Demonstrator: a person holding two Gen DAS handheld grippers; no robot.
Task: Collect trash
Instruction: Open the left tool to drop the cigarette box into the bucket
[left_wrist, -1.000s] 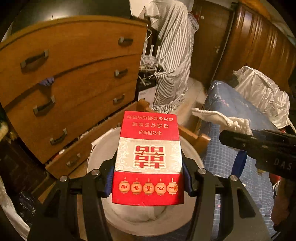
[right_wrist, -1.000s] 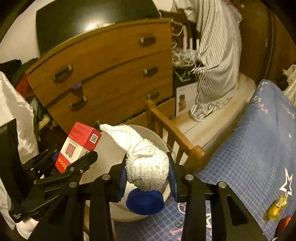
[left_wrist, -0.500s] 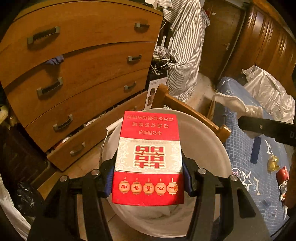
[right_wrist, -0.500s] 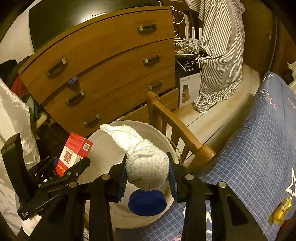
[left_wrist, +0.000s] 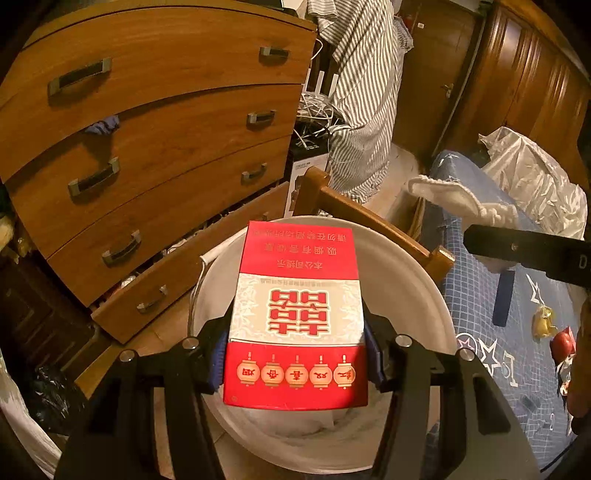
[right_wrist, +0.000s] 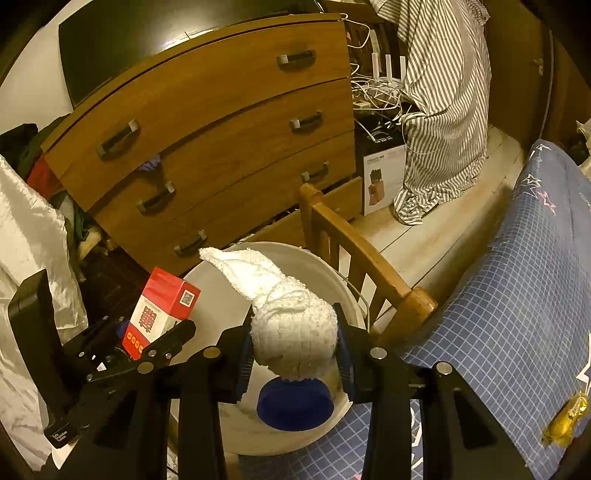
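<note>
My left gripper (left_wrist: 295, 354) is shut on a red and white cigarette box (left_wrist: 297, 314) and holds it over the open white bin (left_wrist: 417, 280). The box also shows in the right wrist view (right_wrist: 159, 310), at the bin's left rim. My right gripper (right_wrist: 295, 354) is shut on a crumpled white cloth (right_wrist: 291, 325) with a blue cap (right_wrist: 295, 404) under it, above the bin's (right_wrist: 328, 269) near right edge. The cloth's tip shows in the left wrist view (left_wrist: 450, 195).
A wooden chest of drawers (left_wrist: 155, 147) stands behind the bin. A wooden bed rail (right_wrist: 358, 251) borders the bin's right. The blue checked bedsheet (right_wrist: 509, 314) holds a yellow wrapper (right_wrist: 565, 417) and a red wrapper (left_wrist: 563, 341). A striped shirt (right_wrist: 443, 110) hangs behind.
Both grippers have moved forward and tilted down over the bin, so more of its opening shows. Each still holds its item.
</note>
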